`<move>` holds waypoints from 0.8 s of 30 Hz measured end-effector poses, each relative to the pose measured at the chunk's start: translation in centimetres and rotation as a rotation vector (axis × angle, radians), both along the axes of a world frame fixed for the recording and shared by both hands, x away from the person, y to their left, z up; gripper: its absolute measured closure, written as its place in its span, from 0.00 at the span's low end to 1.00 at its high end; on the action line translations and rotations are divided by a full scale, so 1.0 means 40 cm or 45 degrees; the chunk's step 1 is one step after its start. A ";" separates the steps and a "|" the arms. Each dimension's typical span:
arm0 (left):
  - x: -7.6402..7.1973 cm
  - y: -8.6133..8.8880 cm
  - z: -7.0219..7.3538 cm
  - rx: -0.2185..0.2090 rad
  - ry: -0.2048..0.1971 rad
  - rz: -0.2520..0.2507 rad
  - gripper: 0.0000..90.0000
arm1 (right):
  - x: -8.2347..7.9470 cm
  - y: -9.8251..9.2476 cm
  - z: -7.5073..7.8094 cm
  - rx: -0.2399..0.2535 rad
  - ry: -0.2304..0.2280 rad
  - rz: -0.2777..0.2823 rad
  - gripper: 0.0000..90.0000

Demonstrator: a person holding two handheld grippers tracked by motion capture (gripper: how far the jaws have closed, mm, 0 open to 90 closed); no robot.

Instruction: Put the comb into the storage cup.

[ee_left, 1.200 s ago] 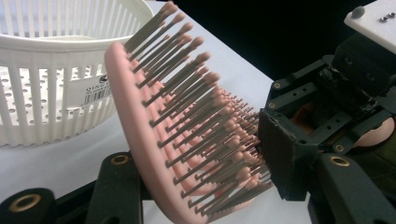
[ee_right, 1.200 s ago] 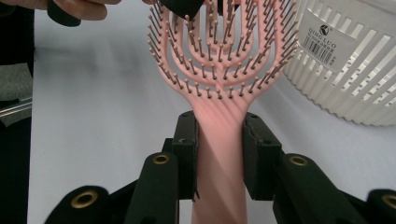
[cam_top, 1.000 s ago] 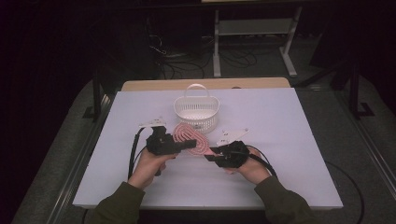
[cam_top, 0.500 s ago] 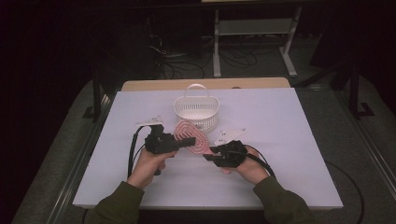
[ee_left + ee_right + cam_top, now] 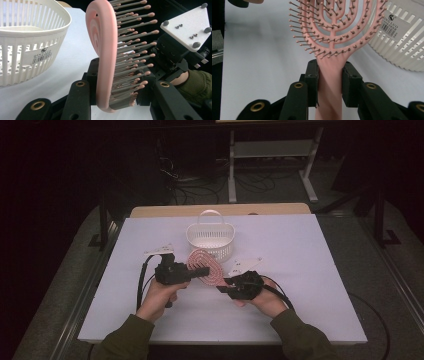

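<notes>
You hold a pink hairbrush (image 5: 329, 40) with grey, pink-tipped bristles in black tools, beside a white slatted basket (image 5: 210, 238) on a pale lilac tabletop (image 5: 310, 270), in olive-green sleeves.

A dim lab or recording room is showing here: a white worktop (image 5: 300, 270) is standing on dark grey flooring, loose cables (image 5: 185, 190) are lying in the upper middle of the frame, and a white metal stand (image 5: 270, 155) is sitting beyond them.

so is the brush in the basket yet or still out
Out. The pink brush is held above the table in front of the white basket, its handle clamped in the right gripper.
</notes>
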State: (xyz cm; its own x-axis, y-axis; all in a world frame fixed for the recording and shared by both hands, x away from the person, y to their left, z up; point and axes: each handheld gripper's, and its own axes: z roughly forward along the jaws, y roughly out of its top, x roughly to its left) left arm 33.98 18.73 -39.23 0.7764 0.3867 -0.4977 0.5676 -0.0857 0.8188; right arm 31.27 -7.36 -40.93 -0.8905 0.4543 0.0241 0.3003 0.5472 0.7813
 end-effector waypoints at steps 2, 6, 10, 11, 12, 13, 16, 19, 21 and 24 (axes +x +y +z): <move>0.000 0.000 0.000 -0.010 0.003 0.000 0.72 | 0.000 0.000 0.000 0.002 0.003 -0.002 0.77; 0.001 0.001 -0.001 -0.016 0.005 -0.002 0.72 | 0.000 0.000 0.000 0.005 0.003 -0.002 0.77; 0.000 0.001 0.000 -0.024 0.006 0.003 0.72 | 0.001 0.000 0.000 0.009 0.002 0.000 0.77; 0.000 0.001 0.000 -0.027 0.006 0.002 0.72 | 0.001 0.000 0.000 0.011 0.002 0.000 0.77; 0.000 0.001 0.001 -0.030 0.007 0.003 0.72 | 0.001 0.000 0.000 0.012 0.000 0.000 0.77; 0.000 0.002 0.001 -0.031 0.006 0.004 0.72 | 0.001 0.000 0.000 0.015 0.003 -0.001 0.77; 0.000 0.003 0.002 -0.039 0.006 0.006 0.72 | 0.002 0.000 0.000 0.019 0.004 -0.002 0.75; 0.001 0.008 0.003 -0.063 0.010 0.019 0.72 | 0.001 0.001 0.000 0.019 0.020 -0.006 0.67; 0.002 0.013 0.005 -0.073 0.009 0.025 0.72 | 0.002 0.002 -0.002 0.013 0.022 -0.014 0.63; 0.005 0.023 0.007 -0.083 0.011 0.038 0.72 | 0.003 0.001 -0.003 0.021 0.029 -0.029 0.55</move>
State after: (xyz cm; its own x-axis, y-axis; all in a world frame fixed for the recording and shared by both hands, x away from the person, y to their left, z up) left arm 34.16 19.65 -38.97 0.7608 0.3764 -0.5288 0.5758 -0.0156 0.8174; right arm 31.40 -7.30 -41.06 -0.8792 0.4737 0.0520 0.3302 0.5269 0.7832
